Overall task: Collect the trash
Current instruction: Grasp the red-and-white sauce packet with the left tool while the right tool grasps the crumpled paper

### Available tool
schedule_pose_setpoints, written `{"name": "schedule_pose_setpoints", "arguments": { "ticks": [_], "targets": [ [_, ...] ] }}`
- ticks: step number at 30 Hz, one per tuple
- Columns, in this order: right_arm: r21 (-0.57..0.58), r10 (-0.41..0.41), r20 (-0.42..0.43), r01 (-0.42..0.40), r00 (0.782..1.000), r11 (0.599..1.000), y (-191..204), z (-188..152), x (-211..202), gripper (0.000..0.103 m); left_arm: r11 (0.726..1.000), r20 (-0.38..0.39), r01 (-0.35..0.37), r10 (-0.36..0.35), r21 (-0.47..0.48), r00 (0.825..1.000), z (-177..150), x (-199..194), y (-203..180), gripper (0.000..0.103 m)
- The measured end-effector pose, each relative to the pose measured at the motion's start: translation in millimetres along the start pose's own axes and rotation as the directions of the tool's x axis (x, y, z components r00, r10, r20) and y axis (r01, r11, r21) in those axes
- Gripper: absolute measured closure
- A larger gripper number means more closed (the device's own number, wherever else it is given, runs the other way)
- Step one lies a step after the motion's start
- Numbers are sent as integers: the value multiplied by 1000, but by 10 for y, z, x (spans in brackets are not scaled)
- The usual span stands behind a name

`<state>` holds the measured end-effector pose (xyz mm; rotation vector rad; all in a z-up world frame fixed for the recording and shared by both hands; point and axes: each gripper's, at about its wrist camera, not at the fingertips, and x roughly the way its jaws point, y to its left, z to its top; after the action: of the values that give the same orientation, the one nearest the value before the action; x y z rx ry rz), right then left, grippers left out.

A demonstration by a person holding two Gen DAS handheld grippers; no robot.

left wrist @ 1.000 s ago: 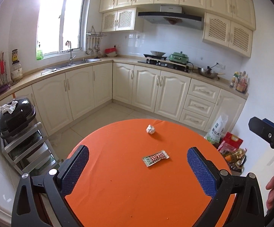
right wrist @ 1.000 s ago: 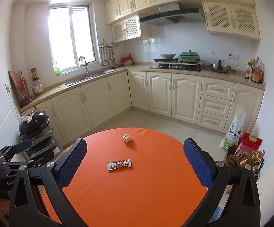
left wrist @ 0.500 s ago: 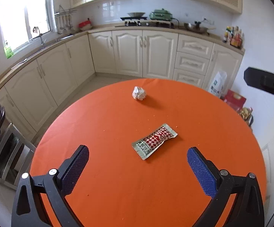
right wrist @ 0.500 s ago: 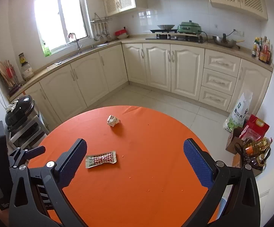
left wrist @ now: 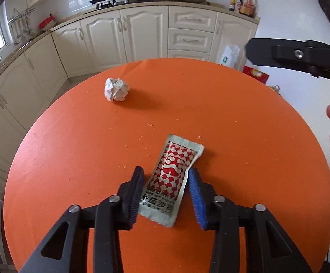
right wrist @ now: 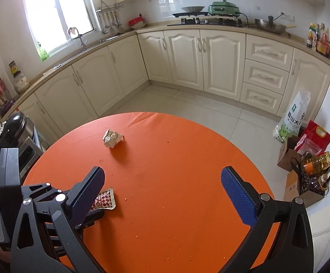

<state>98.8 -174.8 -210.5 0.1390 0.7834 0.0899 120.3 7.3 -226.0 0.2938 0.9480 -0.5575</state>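
The left gripper (left wrist: 165,182) is seen low over the orange worktop (left wrist: 233,118), its fingers (left wrist: 135,193) having just been closing around a red-and-white checked sauce packet (left wrist: 171,177). The packet lies flat between them, its near end level with the pads and its far end reaching past the fingertips. Whether the pads already press on its edges cannot be told; a thin gap seems to be left on each side.

The right gripper (right wrist: 162,182) is held above the worktop with its fingers (right wrist: 237,195) spread wide and nothing between them. Just behind its left finger the packet (right wrist: 104,201) is partly hidden. Small crumbs (right wrist: 126,198) are scattered between the fingers.

Well beyond both pairs of fingertips, towards the far edge, a crumpled paper ball (left wrist: 116,89) is seen lying alone. Further off, cream cabinets (right wrist: 210,56) are lined along the wall.
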Motion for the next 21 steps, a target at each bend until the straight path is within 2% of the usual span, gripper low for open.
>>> {"name": "schedule_pose_setpoints", "arguments": {
  "ticks": [1,4,7,11,15,20,21],
  "targets": [
    [-1,1,-2,-1,1000,1000,16,2,11,0,1000,-2,11,-11,3,1000,32,1,-5,83],
    [-2,4,-3,-4,1000,1000,43,7,19,0,999,-3,43,-43,-8,999,166,73,37,95],
    [-9,2,-3,-2,1000,1000,97,3,10,0,991,28,114,-112,-67,993,41,72,148,98],
    [-13,-8,-9,8,1000,1000,112,17,17,0,983,59,119,-112,-137,992,105,145,321,98],
    [-51,-2,-38,0,999,999,220,78,180,0,971,101,89,-68,-223,993,116,70,647,98],
    [-116,39,-78,-47,996,992,524,149,537,0,944,124,-10,54,-329,991,96,-24,1002,98],
    [-124,45,-81,-55,996,991,578,160,609,0,939,127,-23,71,-344,989,96,-10,977,98]
  ]
}}
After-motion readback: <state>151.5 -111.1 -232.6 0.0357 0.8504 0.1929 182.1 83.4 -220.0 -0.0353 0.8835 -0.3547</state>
